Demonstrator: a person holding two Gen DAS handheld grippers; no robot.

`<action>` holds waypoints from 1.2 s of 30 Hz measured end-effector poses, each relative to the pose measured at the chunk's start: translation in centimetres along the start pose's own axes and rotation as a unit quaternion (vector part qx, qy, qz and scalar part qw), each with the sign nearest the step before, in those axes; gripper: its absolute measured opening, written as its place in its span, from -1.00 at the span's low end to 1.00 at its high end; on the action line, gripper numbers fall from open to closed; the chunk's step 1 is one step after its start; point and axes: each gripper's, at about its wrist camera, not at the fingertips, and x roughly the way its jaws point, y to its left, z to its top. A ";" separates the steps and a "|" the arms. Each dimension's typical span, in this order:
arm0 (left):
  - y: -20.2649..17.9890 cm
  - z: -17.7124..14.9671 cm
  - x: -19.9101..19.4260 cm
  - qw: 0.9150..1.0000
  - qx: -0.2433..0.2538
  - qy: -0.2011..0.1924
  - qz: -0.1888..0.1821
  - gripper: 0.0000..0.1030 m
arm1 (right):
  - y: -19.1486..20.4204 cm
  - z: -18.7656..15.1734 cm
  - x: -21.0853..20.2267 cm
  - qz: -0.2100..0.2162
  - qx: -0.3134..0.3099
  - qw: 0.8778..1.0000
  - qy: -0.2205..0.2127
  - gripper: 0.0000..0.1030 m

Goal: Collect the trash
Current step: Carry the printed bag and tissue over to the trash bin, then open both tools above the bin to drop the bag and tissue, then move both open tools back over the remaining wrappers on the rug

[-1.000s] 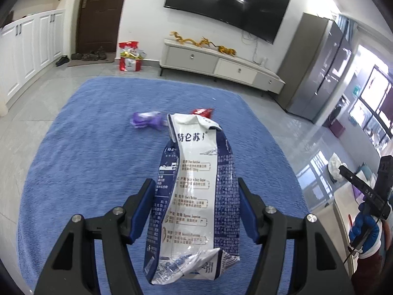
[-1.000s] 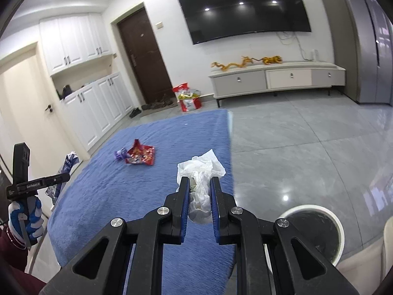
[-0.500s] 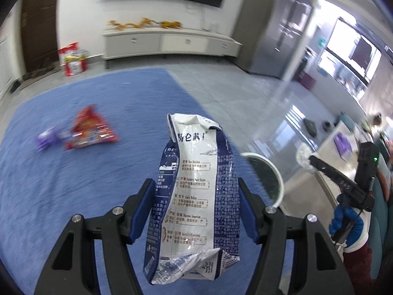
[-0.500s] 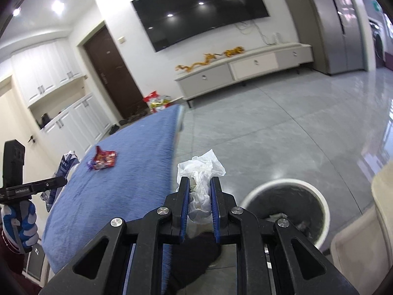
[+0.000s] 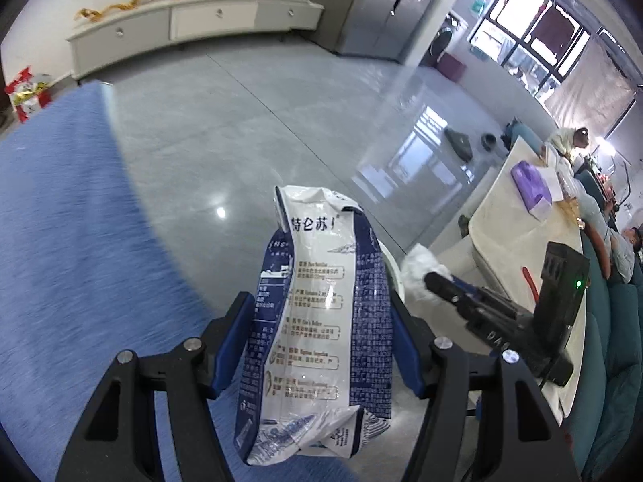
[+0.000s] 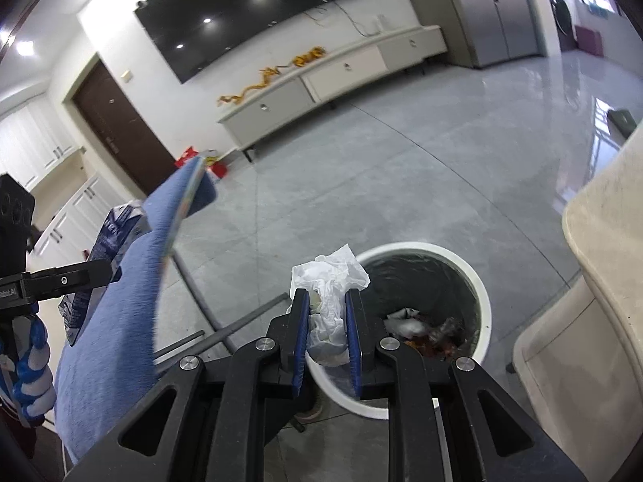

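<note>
Two grippers, each holds trash. Right gripper squeezes white tissue, jaws close together, only tissue between them. Tissue hangs over near rim of bin. Left gripper open about halfway, pads press sides of milk bag. Bag stands upright, bin mostly hidden behind it. Best way, I think: move tissue over middle of bin, then let go; bring bag over next. Bin is round, white, dark liner inside. Some scraps and wrappers at bottom already, lots of room left.
</note>
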 end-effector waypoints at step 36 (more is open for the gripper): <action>0.5 -0.3 1.1 0.999 -0.040 -0.028 -0.009 0.26 | -2.6 -1.0 1.8 -0.051 0.034 0.998 0.030 -0.14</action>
